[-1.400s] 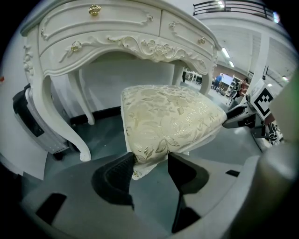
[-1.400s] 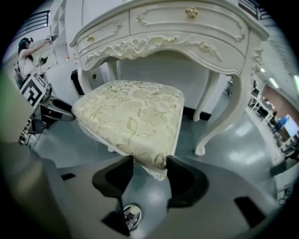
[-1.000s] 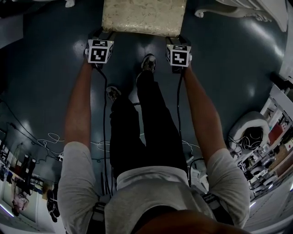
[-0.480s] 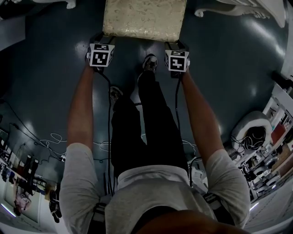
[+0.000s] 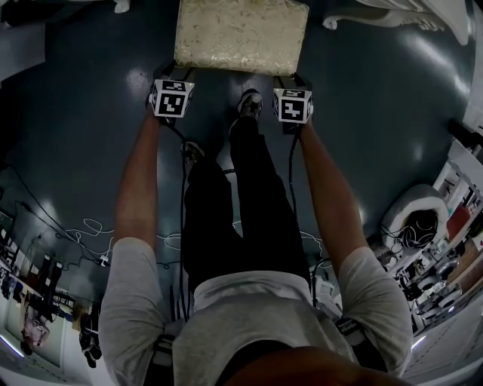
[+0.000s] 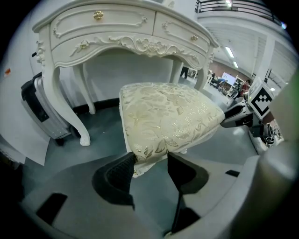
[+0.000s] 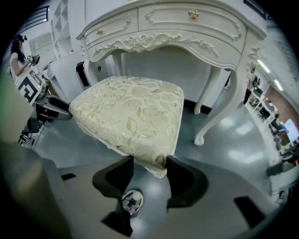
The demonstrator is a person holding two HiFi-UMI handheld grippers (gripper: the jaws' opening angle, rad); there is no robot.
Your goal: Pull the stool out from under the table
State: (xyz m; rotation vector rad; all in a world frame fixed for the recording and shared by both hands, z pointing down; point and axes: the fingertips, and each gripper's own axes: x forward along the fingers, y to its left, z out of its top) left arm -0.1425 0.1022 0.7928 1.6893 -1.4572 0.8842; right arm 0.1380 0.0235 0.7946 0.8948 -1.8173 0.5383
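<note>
Pinching one near corner each, the left gripper and the right gripper squeeze the soft seat of the stool. The stool stands on the dark floor, just in front of the white table.

This is a large indoor hall set up as a working studio or lab, not a lived-in home. The floor is a glossy dark blue-grey surface that mirrors the lamps overhead. Loose white cables loop across it at the left of the head view, and crowded shelves and benches line that view's lower right edge. At the upper right of the left gripper view, long strip lights run along a high ceiling, below a dark railing at the top edge. A carved white table with gilt knobs and a brocade stool stand like staged bedroom furniture against a plain white wall.
</note>
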